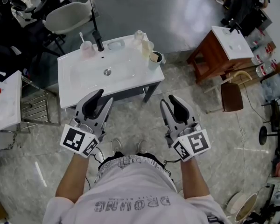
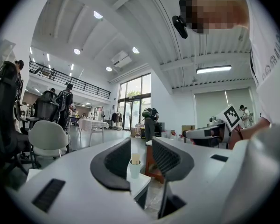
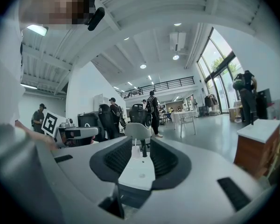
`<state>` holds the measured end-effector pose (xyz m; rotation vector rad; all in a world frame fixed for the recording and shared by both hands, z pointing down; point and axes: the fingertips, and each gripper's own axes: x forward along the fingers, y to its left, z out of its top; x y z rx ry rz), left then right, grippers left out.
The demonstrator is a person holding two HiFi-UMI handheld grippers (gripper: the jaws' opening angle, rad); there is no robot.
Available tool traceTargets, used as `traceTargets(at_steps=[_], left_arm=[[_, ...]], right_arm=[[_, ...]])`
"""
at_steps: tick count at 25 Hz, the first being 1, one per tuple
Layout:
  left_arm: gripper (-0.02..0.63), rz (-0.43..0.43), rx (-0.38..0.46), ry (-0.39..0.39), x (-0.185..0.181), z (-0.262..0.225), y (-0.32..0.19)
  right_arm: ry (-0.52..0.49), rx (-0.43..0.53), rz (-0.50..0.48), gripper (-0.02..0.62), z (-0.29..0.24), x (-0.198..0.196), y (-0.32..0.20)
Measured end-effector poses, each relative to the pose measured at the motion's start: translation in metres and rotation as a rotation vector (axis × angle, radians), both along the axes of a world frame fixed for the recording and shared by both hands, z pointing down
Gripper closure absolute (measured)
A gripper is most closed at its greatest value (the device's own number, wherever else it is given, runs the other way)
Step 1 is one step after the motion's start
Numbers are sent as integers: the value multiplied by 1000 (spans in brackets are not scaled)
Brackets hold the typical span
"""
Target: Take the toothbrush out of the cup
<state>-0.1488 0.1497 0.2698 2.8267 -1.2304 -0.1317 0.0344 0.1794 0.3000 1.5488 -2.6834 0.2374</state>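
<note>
A thin, pale toothbrush (image 1: 82, 37) stands in a translucent pink cup (image 1: 86, 49) at the far left corner of a white sink (image 1: 84, 80), just left of the sink's black faucet (image 1: 98, 37). Its long axis runs nearly upright. The upper end rises clear of the cup's rim and leans slightly away from the faucet, but it is too small to tell whether that end is the bristle end. At the sink's far right corner, a clear bottle (image 1: 139, 35) and a pale cup (image 1: 148, 48) stand close together. A corner cup (image 1: 155, 57) beside them has a dark inside and holds a beige piece. On the person's side of the sink, short of its near edge, the left gripper (image 1: 104, 97) and right gripper (image 1: 168, 100) are held level. Both have their jaws spread wide and nothing between the pads. The right gripper view frames the toothbrush, cup and faucet far off between its jaws, and the left gripper view frames the corner cup the same way.
</note>
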Motion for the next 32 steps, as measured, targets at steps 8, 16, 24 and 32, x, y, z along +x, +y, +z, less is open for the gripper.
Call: traceTargets(at_steps=[8, 16, 24, 32], left_arm=[[438, -14, -6, -5, 15, 2, -1], [428, -43, -3, -7, 42, 0, 6], [428, -81, 17, -19, 60, -7, 15], [428, -87, 28, -5, 64, -10, 5]], right_arm=[[-8, 1, -2, 442, 1, 19, -2], [-15, 0, -34, 434, 3, 46, 1], [-25, 5, -61, 434, 3, 72, 7], [-18, 13, -66, 434, 0, 78, -1]])
